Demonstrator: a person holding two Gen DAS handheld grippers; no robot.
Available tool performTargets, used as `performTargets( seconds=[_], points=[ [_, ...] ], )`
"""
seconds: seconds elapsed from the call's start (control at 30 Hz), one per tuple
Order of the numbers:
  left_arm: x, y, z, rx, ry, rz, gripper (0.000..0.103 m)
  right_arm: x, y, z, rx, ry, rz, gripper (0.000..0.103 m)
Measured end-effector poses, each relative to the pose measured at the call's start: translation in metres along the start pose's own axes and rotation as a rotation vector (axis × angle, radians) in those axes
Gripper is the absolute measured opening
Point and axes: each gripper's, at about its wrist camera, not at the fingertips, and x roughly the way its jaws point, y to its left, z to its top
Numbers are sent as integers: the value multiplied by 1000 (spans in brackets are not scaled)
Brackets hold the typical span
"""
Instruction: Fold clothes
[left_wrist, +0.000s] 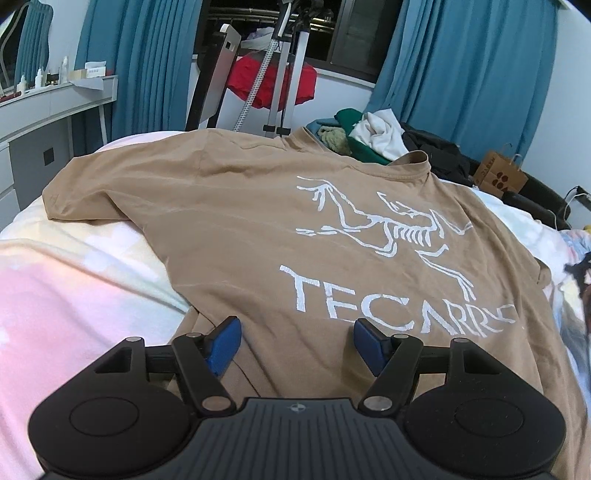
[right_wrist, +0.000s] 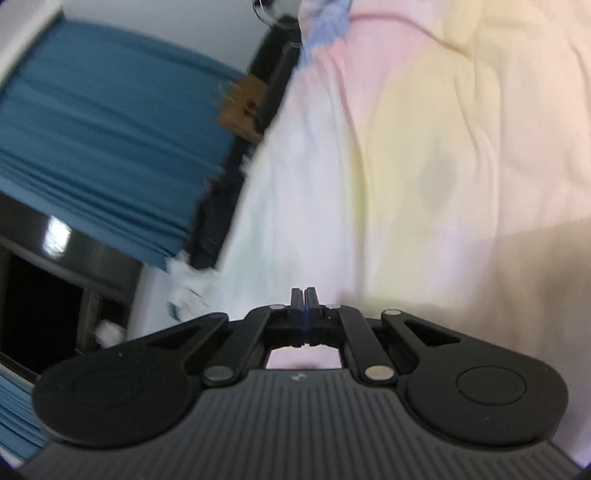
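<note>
A tan T-shirt (left_wrist: 258, 221) with a white skeleton print and lettering lies spread flat on the bed, collar at the far right, one sleeve at the far left. My left gripper (left_wrist: 295, 341) is open, its blue pads just above the shirt's near hem. My right gripper (right_wrist: 304, 295) is shut with nothing between its fingers, hovering over the pastel bedcover (right_wrist: 424, 166). A tan patch of the shirt (right_wrist: 535, 277) shows at the right edge of the blurred right wrist view.
A pile of clothes (left_wrist: 369, 136) sits at the far side of the bed. A paper bag (left_wrist: 500, 177), blue curtains (left_wrist: 461, 74), a rack with a red garment (left_wrist: 269, 85) and a white dresser (left_wrist: 44, 122) stand around the bed.
</note>
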Motion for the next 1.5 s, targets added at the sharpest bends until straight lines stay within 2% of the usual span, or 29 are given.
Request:
performTargets(
  seconds=[0.13,0.23,0.37,0.4,0.5,0.53,0.63,0.77,0.87,1.03,1.2,1.27,1.37,1.4,1.43,1.5],
  points=[
    [0,1,0,-4,1,-5,70,-9,27,8,-141,-9,14,3],
    [0,2,1,-17,3,-6,70,-5,27,2,-244,147,6,6],
    [1,2,1,-25,4,0,70,6,16,-17,-277,321,-32,9],
    [1,1,1,-25,5,0,70,12,17,-23,-286,359,-42,12],
    [1,1,2,-34,6,-1,70,16,21,-45,-308,409,-63,35],
    [1,2,2,-38,6,-3,70,15,20,-49,-305,414,-70,36],
    [2,2,2,-48,7,-6,70,17,16,-49,-178,439,-41,40],
    [2,3,2,-62,7,-12,71,6,-4,-58,113,493,-16,42],
    [2,5,3,-82,10,-21,71,4,-7,-72,184,485,-33,42],
    [1,7,4,-111,12,-31,71,24,0,-77,150,477,-45,45],
    [2,7,3,-119,11,-33,71,41,10,-71,155,416,-42,47],
    [3,7,3,-127,13,-36,72,34,23,-72,100,336,-60,47],
    [5,9,3,-138,13,-43,72,40,39,-72,-34,273,-110,45],
    [5,9,3,-142,13,-44,72,44,39,-71,-38,264,-131,40],
    [5,10,3,-149,13,-47,72,48,38,-71,-41,266,-150,29],
    [5,11,4,-162,14,-52,72,53,45,-72,-129,279,-191,8]
  ],
)
